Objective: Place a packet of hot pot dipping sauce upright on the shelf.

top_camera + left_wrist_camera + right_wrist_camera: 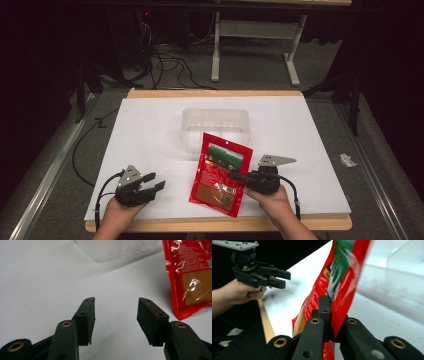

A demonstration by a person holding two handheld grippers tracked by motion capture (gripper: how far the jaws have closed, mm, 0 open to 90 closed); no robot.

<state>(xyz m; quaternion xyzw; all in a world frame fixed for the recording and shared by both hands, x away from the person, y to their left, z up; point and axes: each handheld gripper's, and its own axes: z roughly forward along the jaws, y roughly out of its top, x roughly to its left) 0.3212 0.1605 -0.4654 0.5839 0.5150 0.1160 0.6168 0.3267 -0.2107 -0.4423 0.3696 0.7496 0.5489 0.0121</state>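
At the near edge of the white table (150, 125), I am pinching a red pouch (220, 172) in my right claw (239, 178), the jaws clenched on the pouch's right side edge about halfway down. The pouch is hanging raised and tilted, its top corner reaching over the near wall of the clear bin (216, 125) just behind it. My left claw (152, 181) is idling with jaws spread and nothing between them, well apart from the pouch on its left.

The pouch is looking light and limp to me: glossy film, buckling and twisting where I am gripping it, with a brown powder or grain showing through the window low down. That fill is probably sagging to the bottom, so the pouch may be swinging from a one-sided pinch. The film is likely slippery; the flat sealed borders seem the surest hold, not the soft belly.
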